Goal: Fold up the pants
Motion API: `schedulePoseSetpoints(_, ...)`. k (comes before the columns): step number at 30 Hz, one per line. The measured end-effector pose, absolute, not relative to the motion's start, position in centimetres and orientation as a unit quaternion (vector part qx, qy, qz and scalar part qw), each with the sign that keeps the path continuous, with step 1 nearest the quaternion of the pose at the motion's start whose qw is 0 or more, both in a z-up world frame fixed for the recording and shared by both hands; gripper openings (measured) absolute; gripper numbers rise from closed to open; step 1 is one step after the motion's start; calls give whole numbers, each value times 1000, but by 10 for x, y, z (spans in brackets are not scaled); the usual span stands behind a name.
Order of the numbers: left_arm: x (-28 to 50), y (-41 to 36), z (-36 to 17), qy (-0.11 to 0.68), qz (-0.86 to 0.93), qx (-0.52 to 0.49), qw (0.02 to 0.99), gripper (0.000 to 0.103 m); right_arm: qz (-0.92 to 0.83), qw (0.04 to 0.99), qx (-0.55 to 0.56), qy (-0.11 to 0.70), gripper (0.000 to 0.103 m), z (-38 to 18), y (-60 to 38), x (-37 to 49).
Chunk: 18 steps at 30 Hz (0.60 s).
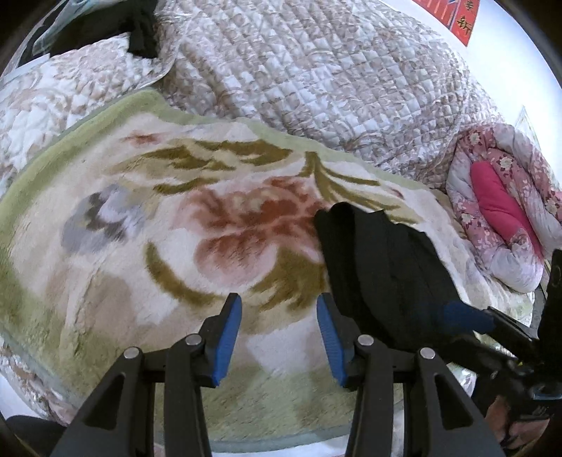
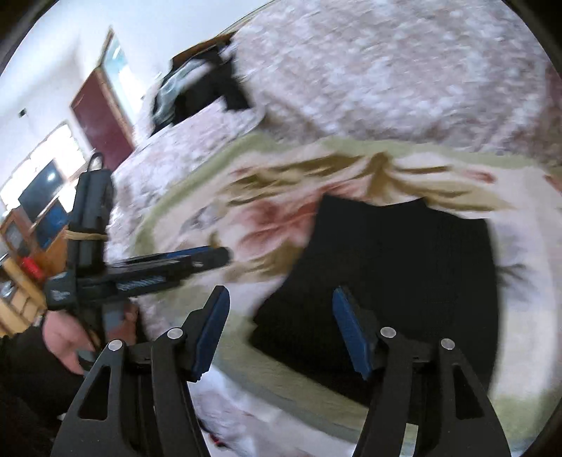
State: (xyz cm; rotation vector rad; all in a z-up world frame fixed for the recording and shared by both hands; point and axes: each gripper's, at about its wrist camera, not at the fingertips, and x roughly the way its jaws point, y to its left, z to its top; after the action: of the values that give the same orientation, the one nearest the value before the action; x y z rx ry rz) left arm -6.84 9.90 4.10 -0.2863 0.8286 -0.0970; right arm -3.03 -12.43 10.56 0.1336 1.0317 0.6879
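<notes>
The black pants (image 1: 383, 267) lie folded in a compact pile on a floral fleece blanket (image 1: 158, 225). In the left wrist view they sit just right of my left gripper (image 1: 279, 306), which is open and empty above the blanket. In the right wrist view the pants (image 2: 393, 281) lie straight ahead of my right gripper (image 2: 281, 298), which is open and empty above their near edge. The right gripper also shows at the right of the left wrist view (image 1: 470, 318), and the left gripper at the left of the right wrist view (image 2: 210, 256). The right wrist view is motion-blurred.
A quilted bedspread (image 1: 316, 81) covers the bed behind the blanket. A dark garment (image 1: 140, 31) lies at the far left corner. A rolled pink floral quilt (image 1: 505, 211) sits at the right. A wooden cabinet (image 2: 31, 253) and a dark red door (image 2: 102, 119) stand beside the bed.
</notes>
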Motion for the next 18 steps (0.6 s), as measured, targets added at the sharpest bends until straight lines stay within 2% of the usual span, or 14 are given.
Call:
schedulePoseSetpoints(1,-66,96,43,399,-53,-137,905,47,308,811,63,492,58,100,-131,-29)
schedulePoseSetpoints(3,-59,86,48,395,-69,-133,906,47,261,793,54,549,31,71,-146,-24)
schedulePoseSetpoints(4,-56,80,50,394,-76,-131,907,47,260,784,62,560,28,63,-152,-24)
schedulePoseSetpoints(10,-30,45,64,383,-122,-110,909,47,265,792,96,542,27,74,-173,-15)
schedulePoseSetpoints(18,29,5,57,392,-143,-70,906,47,216,810,79,540,27,59,-186,63)
